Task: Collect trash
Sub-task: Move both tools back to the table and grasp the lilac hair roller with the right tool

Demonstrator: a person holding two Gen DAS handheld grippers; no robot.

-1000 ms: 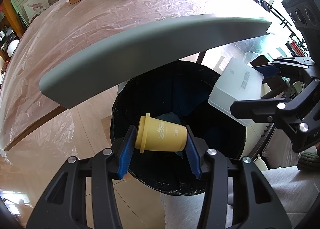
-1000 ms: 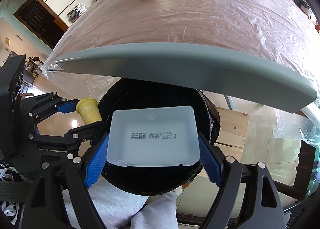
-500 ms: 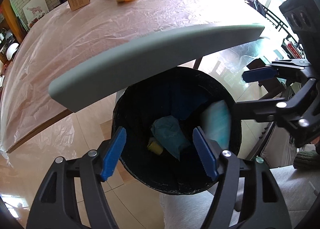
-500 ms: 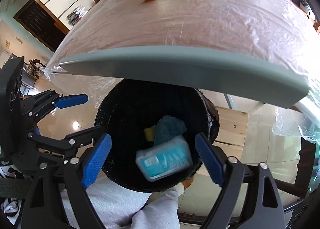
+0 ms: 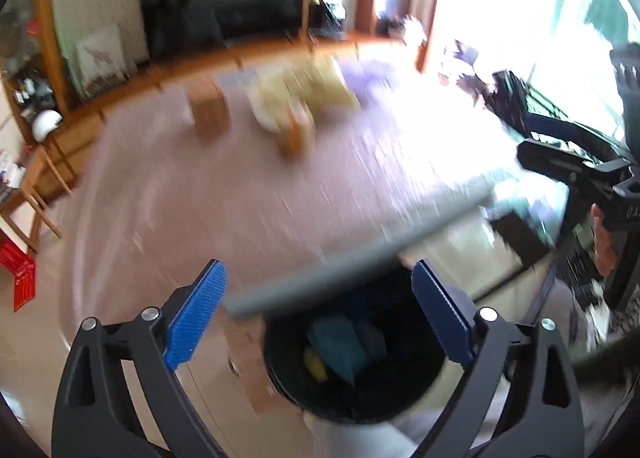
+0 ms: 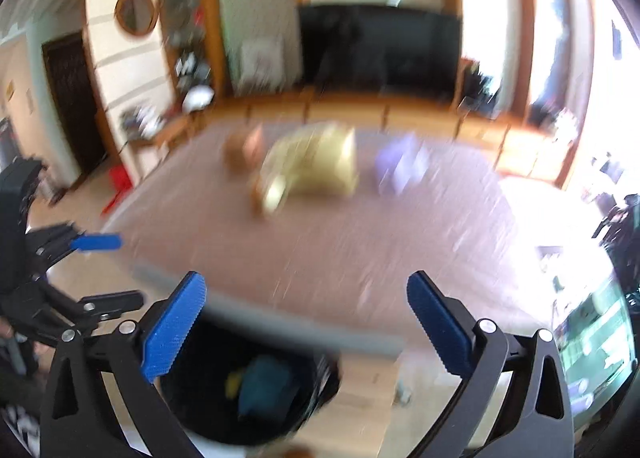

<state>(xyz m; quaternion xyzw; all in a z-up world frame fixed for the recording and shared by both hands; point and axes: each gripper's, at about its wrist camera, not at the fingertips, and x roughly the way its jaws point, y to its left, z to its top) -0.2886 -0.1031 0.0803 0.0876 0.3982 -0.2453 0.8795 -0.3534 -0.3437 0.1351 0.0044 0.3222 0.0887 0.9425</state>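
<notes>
Now the left gripper [image 5: 319, 314] is opening wide with nothing between its jaws, poised over the bin [image 5: 356, 358] under the table [image 5: 240, 186] edge, where yellow and teal trash already lies. The right gripper [image 6: 306, 328] is opening likewise, empty. Farther back on the table wait a box [image 6: 244, 150], a yellow bag [image 6: 316, 166] and a purple item [image 6: 400, 168], likely next.

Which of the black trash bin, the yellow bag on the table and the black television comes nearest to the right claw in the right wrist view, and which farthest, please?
1. Black trash bin: just below the right claw, under the table's edge.
2. Crumpled yellow bag: mid-table, ahead, though blurred.
3. Black television: against the back wall, beyond the table.
</notes>
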